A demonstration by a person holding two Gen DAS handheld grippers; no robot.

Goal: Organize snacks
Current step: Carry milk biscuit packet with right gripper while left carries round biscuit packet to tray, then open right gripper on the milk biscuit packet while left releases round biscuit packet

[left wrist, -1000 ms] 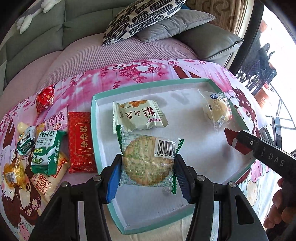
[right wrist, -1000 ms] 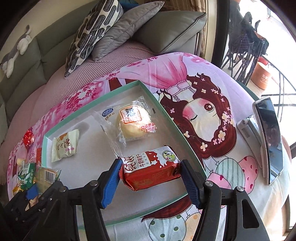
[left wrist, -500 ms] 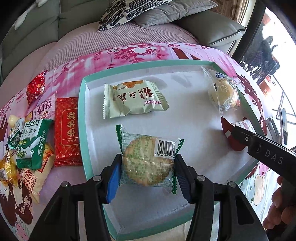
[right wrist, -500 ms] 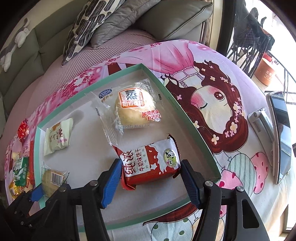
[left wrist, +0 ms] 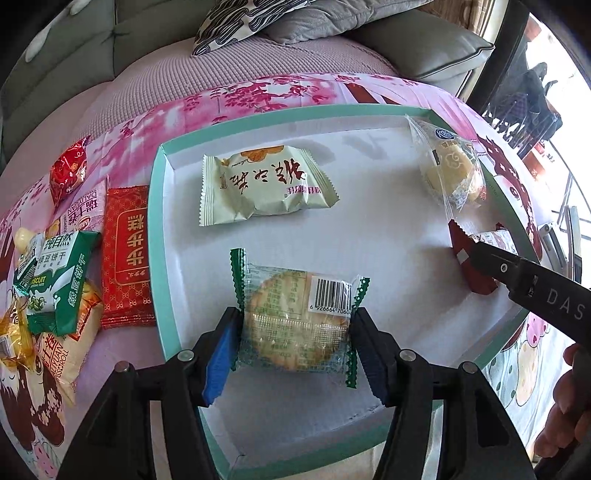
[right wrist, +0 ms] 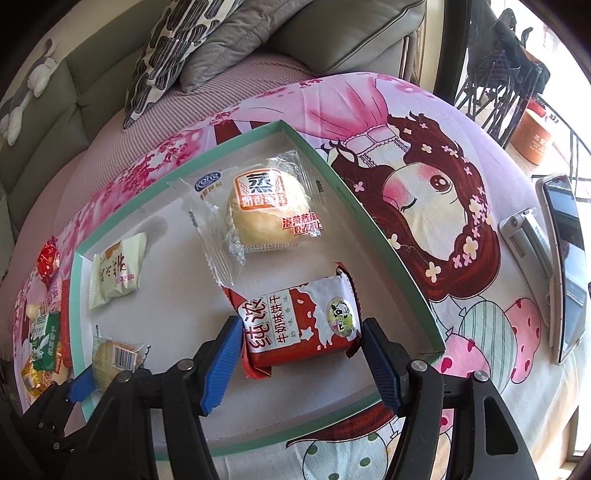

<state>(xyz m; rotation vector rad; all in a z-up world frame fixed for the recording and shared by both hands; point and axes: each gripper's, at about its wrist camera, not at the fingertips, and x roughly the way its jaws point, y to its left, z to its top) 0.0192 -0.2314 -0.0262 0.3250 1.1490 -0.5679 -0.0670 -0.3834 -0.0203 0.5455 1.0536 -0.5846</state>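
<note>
Left hand-held gripper (left wrist: 295,354) pointed steeply down over the teal-rimmed tray (left wrist: 160,258); jaws opening, round cracker packet (left wrist: 297,317) between the blue pads, lying on the tray floor. Pale green pastry packet (left wrist: 264,186) lay farther in. Clear-wrapped bun (left wrist: 452,173) far right. Loose snacks (left wrist: 66,273) piled left of the tray.

We are in a home living room. At the far side stands a grey-green sofa (left wrist: 155,26) with a patterned cushion (left wrist: 251,22) and a grey cushion (right wrist: 221,48) on it. Near us, a table wears a pink cartoon cloth (right wrist: 424,155). At far right, daylight floods past a railing (right wrist: 517,99) and a clay pot (right wrist: 535,136).
</note>
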